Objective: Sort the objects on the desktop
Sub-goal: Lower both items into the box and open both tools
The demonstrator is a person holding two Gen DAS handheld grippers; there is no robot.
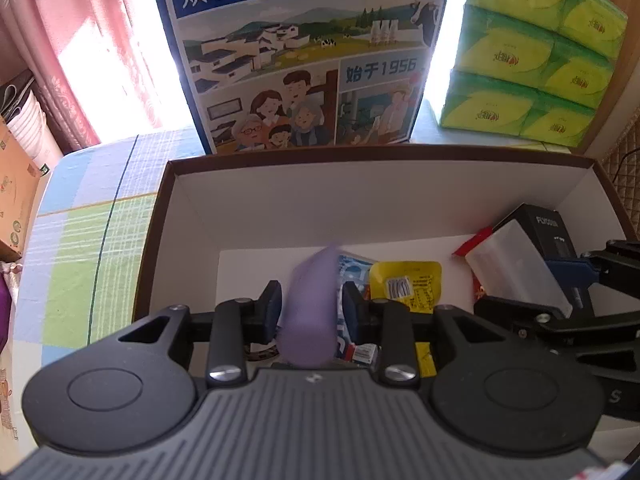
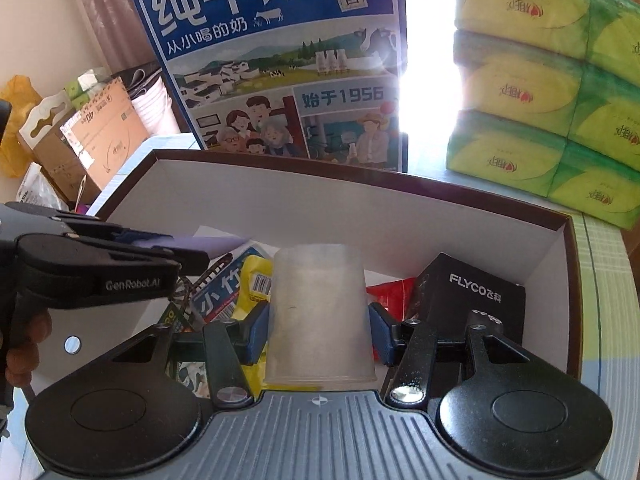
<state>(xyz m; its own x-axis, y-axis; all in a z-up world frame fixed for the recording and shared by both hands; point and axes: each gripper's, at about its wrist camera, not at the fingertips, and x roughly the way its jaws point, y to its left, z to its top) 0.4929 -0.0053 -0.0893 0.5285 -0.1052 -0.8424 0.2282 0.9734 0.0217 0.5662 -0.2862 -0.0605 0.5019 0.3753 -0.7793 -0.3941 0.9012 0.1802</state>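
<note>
Both grippers hang over the open box [image 2: 560, 240], likely to drop their loads inside. The left gripper [image 1: 308, 304] pinches a blurred purple item [image 1: 310, 304], too smeared to identify. The right gripper [image 2: 318, 330] clamps an upturned clear cup [image 2: 318, 312], which hides part of the yellow packet [image 2: 258, 280] beneath.

Beyond the jaws, bright daylight glared through a window [image 1: 442, 52] behind the bench [image 1: 92, 240], which wore a blue-and-green checked cloth. A pink curtain [image 1: 80, 40] hung to the left, above stacked cardboard cartons [image 2: 96, 140].
</note>
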